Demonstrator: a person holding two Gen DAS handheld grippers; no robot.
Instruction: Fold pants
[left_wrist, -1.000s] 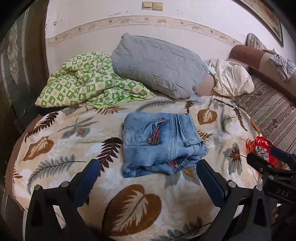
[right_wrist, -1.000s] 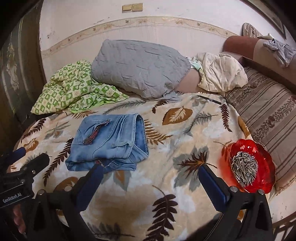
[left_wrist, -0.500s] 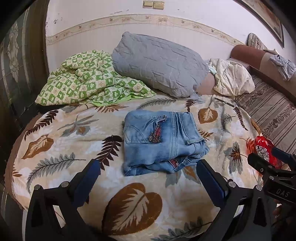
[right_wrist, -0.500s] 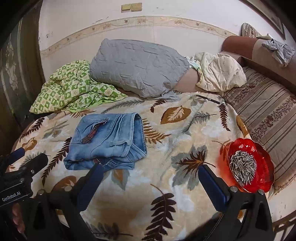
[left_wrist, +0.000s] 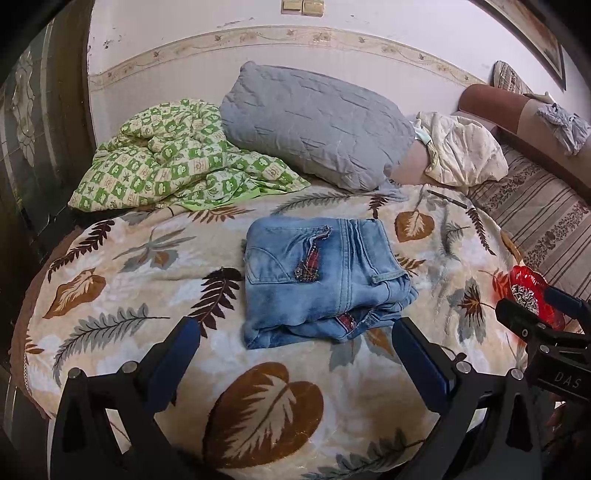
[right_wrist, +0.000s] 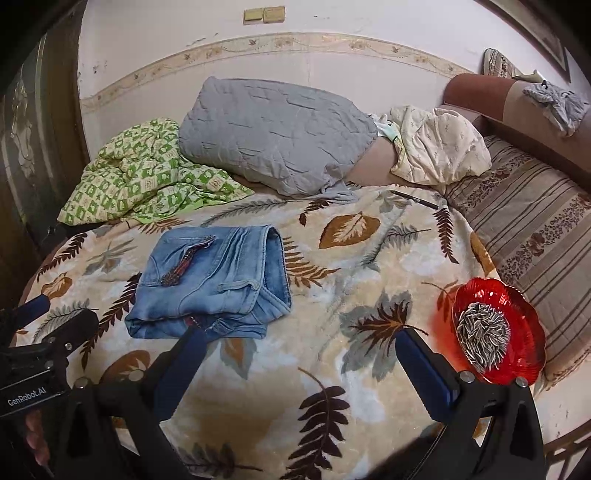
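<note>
Light blue jeans (left_wrist: 321, 280) lie folded into a compact rectangle on the leaf-print blanket (left_wrist: 147, 295). They also show in the right wrist view (right_wrist: 214, 284), left of centre. My left gripper (left_wrist: 295, 347) is open and empty, held just short of the jeans' near edge. My right gripper (right_wrist: 299, 350) is open and empty, to the right of the jeans, its left finger (right_wrist: 184, 365) close to their near corner.
A red glass dish of sunflower seeds (right_wrist: 495, 332) sits at the blanket's right edge. A grey pillow (left_wrist: 314, 125), a green checked quilt (left_wrist: 173, 158) and a cream cloth (left_wrist: 461, 151) lie at the back. A pen (right_wrist: 415, 199) lies near the pillow. A striped sofa (right_wrist: 535, 229) stands at the right.
Both grippers have drifted slightly; the view sits a little lower on the bed. The jeans have not moved. Both grippers stay open.
</note>
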